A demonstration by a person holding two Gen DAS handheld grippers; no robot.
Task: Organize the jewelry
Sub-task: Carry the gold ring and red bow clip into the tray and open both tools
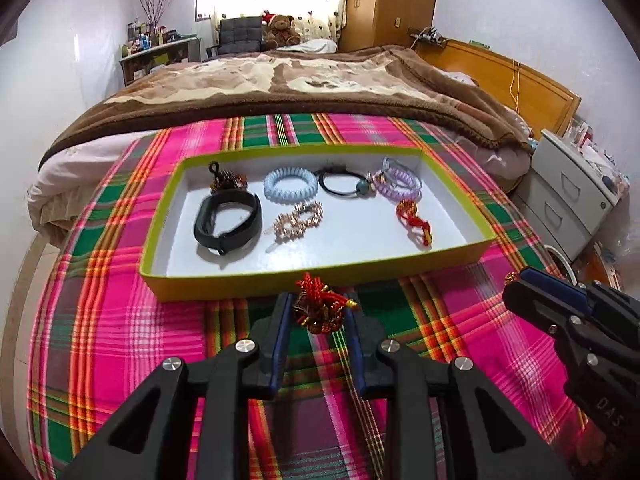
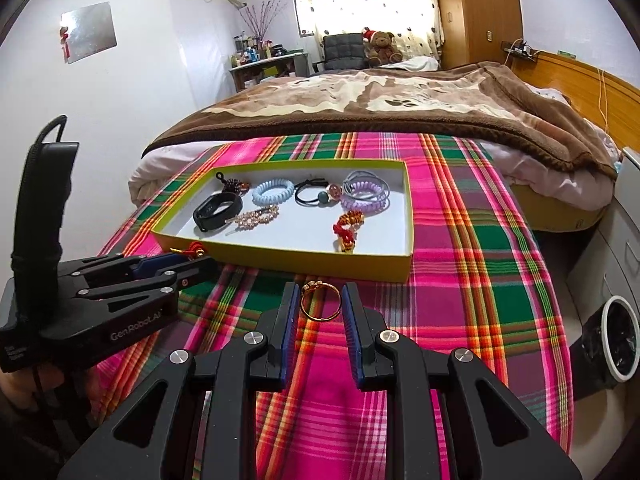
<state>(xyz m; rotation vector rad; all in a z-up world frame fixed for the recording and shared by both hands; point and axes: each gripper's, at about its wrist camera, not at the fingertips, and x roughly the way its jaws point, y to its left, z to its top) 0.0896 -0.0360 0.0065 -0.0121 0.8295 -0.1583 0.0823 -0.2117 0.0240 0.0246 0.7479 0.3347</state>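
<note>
My left gripper (image 1: 318, 312) is shut on a red knotted charm (image 1: 320, 304) with gold beads, just in front of the near wall of the yellow-green tray (image 1: 320, 278). In the right wrist view, my right gripper (image 2: 321, 306) is shut on a gold ring (image 2: 320, 305), with the tray wall (image 2: 320, 268) just beyond it. The left gripper (image 2: 200, 260) shows at that view's left with the charm (image 2: 194, 249) at its tip. The tray's white floor holds a black band (image 1: 226, 220), a blue coil tie (image 1: 290, 184), a black tie (image 1: 344, 184), purple coils (image 1: 400, 184), a pink bead bracelet (image 1: 300, 220) and another red charm (image 1: 414, 220).
The tray lies on a pink and green plaid cloth (image 1: 120, 320) spread over the bed's foot. A brown blanket (image 1: 320, 80) covers the bed behind it. Grey bedside drawers (image 1: 572, 208) and a black bin (image 2: 616, 344) stand off the right edge.
</note>
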